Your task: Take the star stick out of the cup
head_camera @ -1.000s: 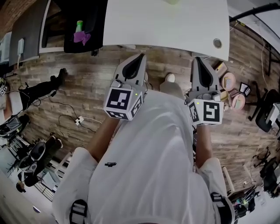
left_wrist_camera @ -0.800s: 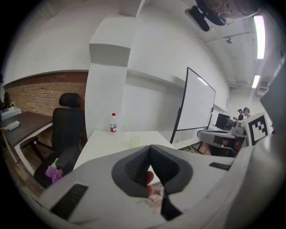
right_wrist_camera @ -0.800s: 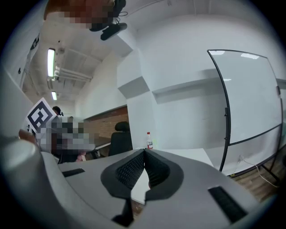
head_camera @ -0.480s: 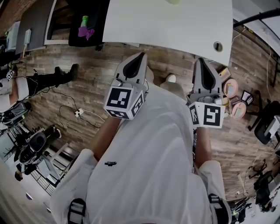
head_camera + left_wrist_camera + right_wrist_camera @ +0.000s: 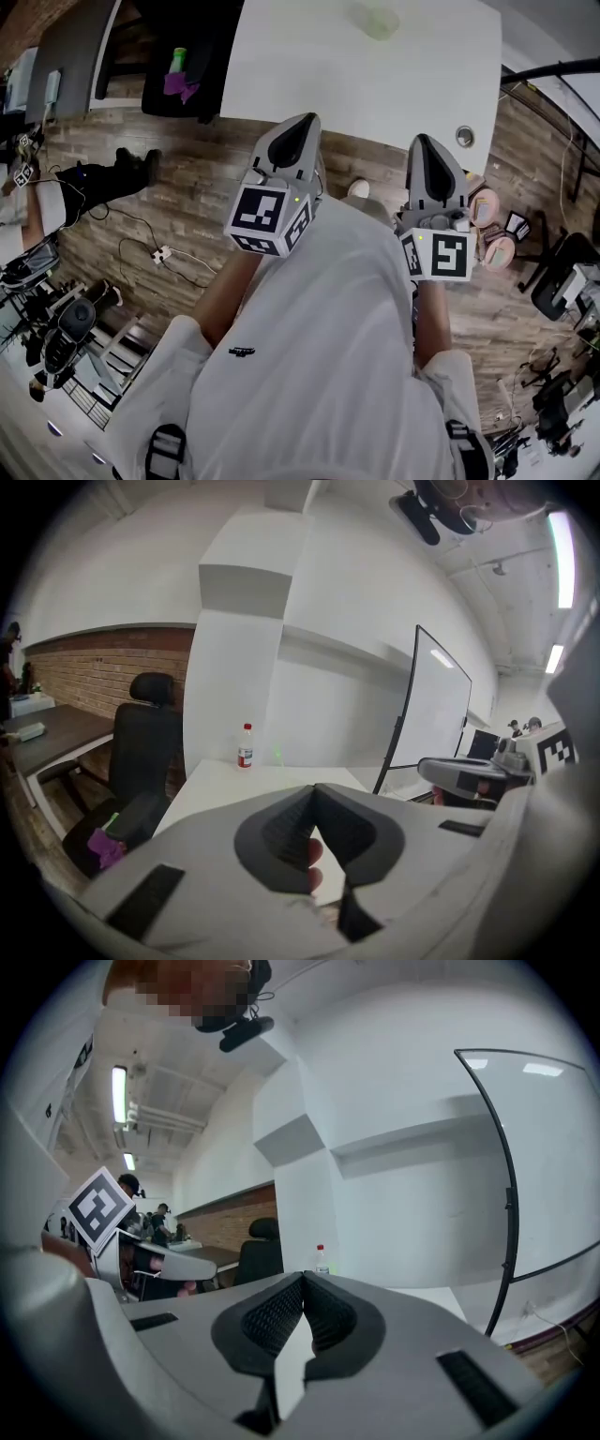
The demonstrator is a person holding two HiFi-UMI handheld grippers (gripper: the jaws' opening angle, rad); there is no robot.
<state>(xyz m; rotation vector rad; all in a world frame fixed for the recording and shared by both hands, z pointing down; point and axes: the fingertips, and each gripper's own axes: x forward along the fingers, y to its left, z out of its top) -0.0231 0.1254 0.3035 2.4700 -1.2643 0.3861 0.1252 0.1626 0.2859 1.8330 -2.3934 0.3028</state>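
Left hand-held gripper (image 5: 302, 122), jaws together, right hand-held gripper (image 5: 422, 142), jaws together, both raised short of white bench (image 5: 309, 66), pale green cup (image 5: 380, 21) at bench's far side, star stick too small to discern.

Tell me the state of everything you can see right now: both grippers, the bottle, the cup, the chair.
Left gripper: shut, empty, short of the table.
Right gripper: shut, empty.
Bottle: upright, capped, on the table.
Cup: on the table, untouched; contents too blurred to tell.
Chair: nobody in it; a purple thing lies on its seat.
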